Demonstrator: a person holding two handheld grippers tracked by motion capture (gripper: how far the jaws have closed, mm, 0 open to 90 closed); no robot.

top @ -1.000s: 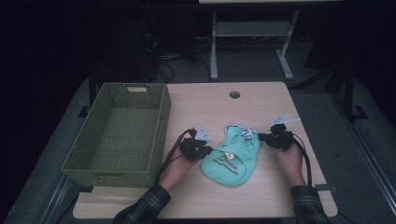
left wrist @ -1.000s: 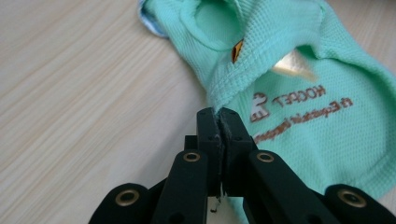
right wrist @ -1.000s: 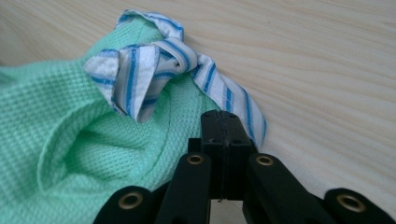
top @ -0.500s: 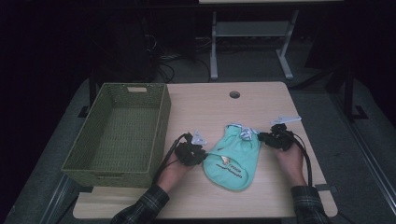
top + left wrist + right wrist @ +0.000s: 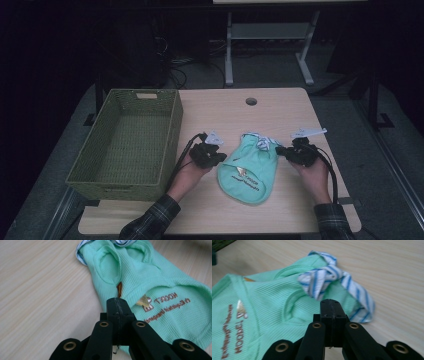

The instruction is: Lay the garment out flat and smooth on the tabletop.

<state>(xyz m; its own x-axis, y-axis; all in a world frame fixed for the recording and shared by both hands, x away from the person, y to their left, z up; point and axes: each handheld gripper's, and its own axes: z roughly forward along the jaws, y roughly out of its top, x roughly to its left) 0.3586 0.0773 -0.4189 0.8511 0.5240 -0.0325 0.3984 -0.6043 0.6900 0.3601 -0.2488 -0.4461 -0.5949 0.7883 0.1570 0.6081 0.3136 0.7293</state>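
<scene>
A: Garment position?
B: Mint-green garment [image 5: 251, 170] flat on table [image 5: 280, 107], right of woven basket [image 5: 125, 145], striped collar [image 5: 332, 277] at far end.
A: Jaws?
B: Left gripper [image 5: 216, 159] at garment's left edge, just pinched together; cloth between pads unclear. Right gripper [image 5: 283, 151] at right edge near collar, same.

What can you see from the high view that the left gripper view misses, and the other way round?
The high view takes in the green woven basket, both forearms and the right hand-held gripper. The left gripper view reads the brown lettering printed on the garment and shows the left hand-held gripper with its jaws shut. Both show the mint green pet shirt on the wooden table.
</scene>
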